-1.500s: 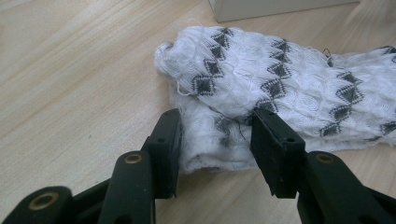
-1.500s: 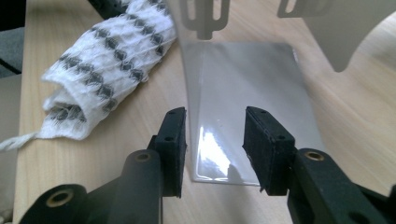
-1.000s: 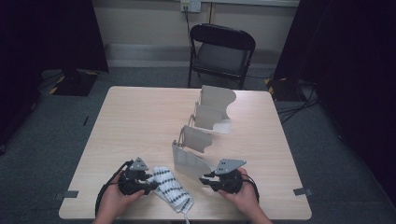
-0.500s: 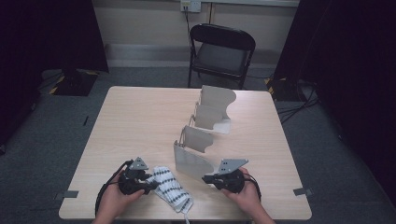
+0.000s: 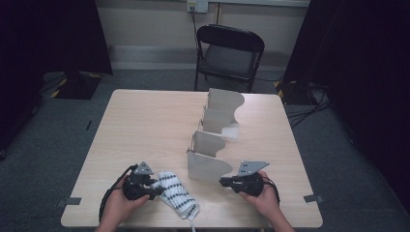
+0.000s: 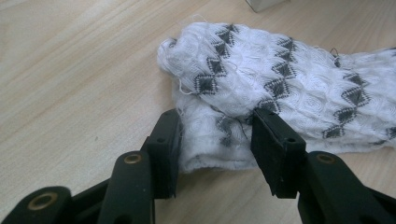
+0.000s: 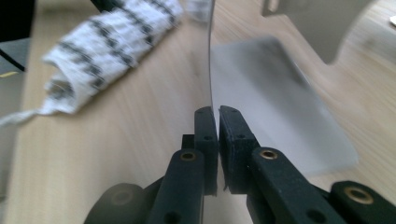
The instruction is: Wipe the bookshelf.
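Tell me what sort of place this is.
Probably a lab or studio corner set up for recording, not a home: a bare wooden table on grey carpet, one black folding chair against the wall, and dark curtains on both sides.

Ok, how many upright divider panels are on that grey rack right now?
4. The nearest panel is pinched by the right gripper; the second stands just behind it; the third is mid-table; the fourth is nearest the chair. More may hide behind them.
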